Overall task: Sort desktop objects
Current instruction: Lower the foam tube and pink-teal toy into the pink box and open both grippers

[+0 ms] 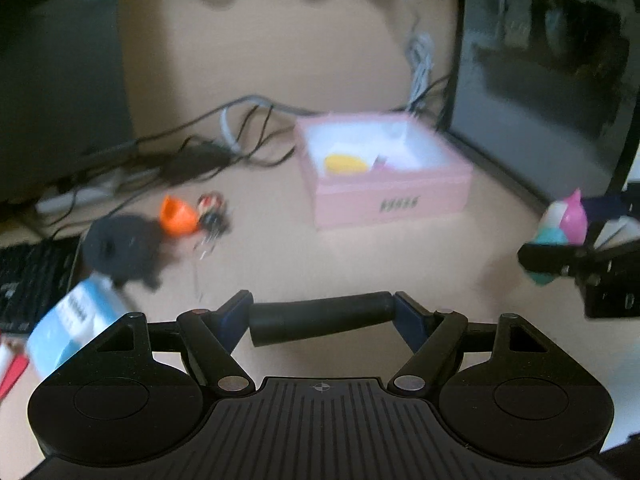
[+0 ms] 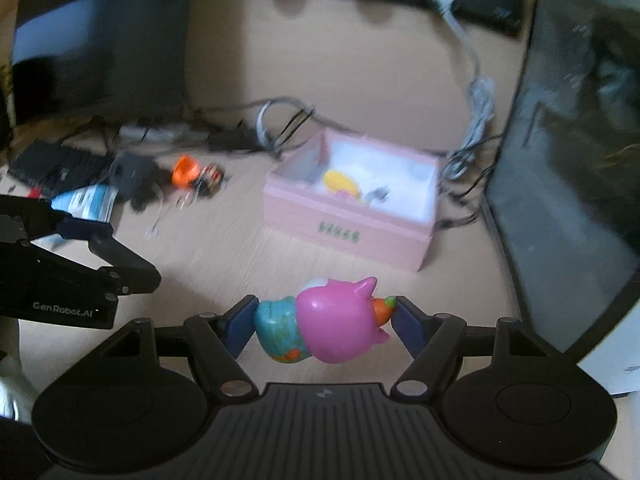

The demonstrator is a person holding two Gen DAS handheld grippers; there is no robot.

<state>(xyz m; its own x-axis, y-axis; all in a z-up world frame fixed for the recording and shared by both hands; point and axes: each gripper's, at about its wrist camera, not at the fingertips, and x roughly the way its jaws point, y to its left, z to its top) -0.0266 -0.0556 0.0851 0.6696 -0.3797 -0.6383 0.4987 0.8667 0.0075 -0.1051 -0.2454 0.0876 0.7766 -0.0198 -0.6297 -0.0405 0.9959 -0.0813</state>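
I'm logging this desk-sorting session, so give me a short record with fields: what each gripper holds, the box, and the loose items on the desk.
left gripper: jaws shut on a black cylinder held crosswise
right gripper: jaws shut on a pink and teal plastic toy figure
box: open pink cardboard box on the wooden desk, a yellow item inside
loose items: orange cup-shaped piece, blue and white packet, black round object, left of the box
image quality: blurred

toy figure (image 2: 320,326): glossy smooth plastic, pink and teal
black cylinder (image 1: 320,314): matt, rubbery look
desk (image 2: 360,80): pale wood-grain, matt
pink box (image 2: 348,216): matt card
orange cup (image 1: 176,216): shiny plastic
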